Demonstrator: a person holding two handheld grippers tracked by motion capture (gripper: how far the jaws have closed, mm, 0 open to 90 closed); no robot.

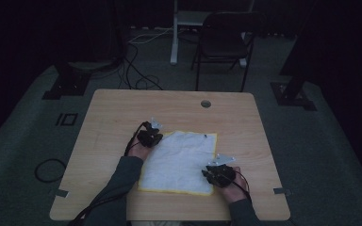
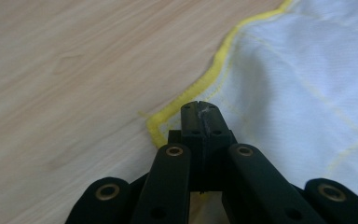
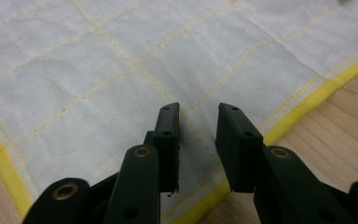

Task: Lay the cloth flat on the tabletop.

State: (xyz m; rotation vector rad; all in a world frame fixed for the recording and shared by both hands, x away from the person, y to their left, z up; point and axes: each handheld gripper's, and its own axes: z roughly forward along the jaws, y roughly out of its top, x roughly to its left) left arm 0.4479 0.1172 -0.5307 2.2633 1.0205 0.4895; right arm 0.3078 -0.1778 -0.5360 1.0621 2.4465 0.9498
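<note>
Wooden table (image 1: 113, 108): cloth (image 1: 181, 160) corner pinched between left fingers (image 2: 192, 116).

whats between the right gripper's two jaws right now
Only the white cloth lies there: the right gripper stands open over it near the yellow hem, nothing pinched, as the right gripper view shows.
</note>
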